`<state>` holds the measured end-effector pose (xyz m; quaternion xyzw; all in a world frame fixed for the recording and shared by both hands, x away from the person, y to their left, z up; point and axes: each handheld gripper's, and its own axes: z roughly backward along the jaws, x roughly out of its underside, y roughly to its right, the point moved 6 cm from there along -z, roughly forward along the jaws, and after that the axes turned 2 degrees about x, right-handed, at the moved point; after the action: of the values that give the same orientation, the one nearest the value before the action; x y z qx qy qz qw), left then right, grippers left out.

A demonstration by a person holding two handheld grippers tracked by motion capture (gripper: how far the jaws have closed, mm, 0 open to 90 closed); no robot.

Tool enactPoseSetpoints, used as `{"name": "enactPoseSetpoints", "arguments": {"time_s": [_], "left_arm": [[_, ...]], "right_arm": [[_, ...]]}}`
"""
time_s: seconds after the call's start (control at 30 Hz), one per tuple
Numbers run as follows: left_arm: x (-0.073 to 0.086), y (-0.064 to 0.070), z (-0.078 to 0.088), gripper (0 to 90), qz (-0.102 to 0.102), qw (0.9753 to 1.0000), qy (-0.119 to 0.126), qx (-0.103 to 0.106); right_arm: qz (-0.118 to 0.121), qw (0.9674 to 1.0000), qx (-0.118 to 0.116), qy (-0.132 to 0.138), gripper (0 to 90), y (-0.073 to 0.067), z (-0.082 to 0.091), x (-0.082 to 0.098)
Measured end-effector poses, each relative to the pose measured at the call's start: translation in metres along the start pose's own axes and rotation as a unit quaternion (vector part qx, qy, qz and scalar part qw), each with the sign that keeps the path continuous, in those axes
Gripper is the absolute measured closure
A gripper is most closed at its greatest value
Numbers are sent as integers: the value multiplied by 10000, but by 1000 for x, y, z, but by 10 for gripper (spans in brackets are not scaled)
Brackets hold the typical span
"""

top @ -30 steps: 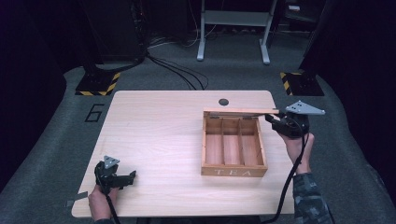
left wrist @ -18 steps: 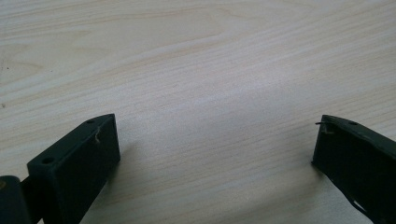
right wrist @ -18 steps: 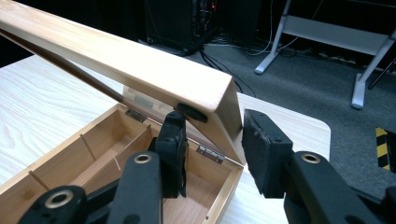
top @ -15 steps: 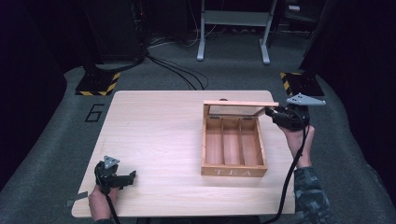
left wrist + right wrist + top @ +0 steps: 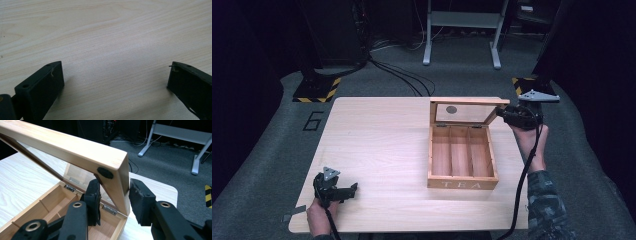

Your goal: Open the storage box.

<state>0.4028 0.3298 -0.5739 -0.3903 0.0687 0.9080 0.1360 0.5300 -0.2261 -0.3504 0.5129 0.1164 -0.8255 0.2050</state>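
Note:
A wooden tea box (image 5: 462,184) marked TEA stands on the right half of the table, its three compartments (image 5: 57,205) bare. Its glass-paned lid (image 5: 464,112) is raised on the back hinges and stands close to upright. My right gripper (image 5: 504,114) is shut on the lid's right frame rail near the free corner (image 5: 113,197), one pad inside the lid and one outside. At the front left of the table my left gripper (image 5: 352,189) rests low and open, with bare wood between its jaws (image 5: 115,75).
The light wood table (image 5: 377,140) has a small black disc (image 5: 451,109) at its back edge, seen through the lid's glass. Beyond the table are a metal stand (image 5: 462,35), floor cables and a yellow-black striped base (image 5: 314,89).
The right gripper has swung the lid up from nearly flat over the box to almost upright, moving back and upward with it. The left gripper has stayed put.

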Motion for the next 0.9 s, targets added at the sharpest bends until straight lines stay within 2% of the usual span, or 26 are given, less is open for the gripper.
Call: {"name": "enactPoseSetpoints", "arguments": {"time_s": [0.33,0.9], "left_arm": [[0,0,0,4,-6,10000,0,-2],[0,0,0,4,0,10000,-6,0]], "right_arm": [[8,9999,-57,-83,618,6,-5,-7],[-33,9998,-88,-148,618,8,-8,-10]]}}
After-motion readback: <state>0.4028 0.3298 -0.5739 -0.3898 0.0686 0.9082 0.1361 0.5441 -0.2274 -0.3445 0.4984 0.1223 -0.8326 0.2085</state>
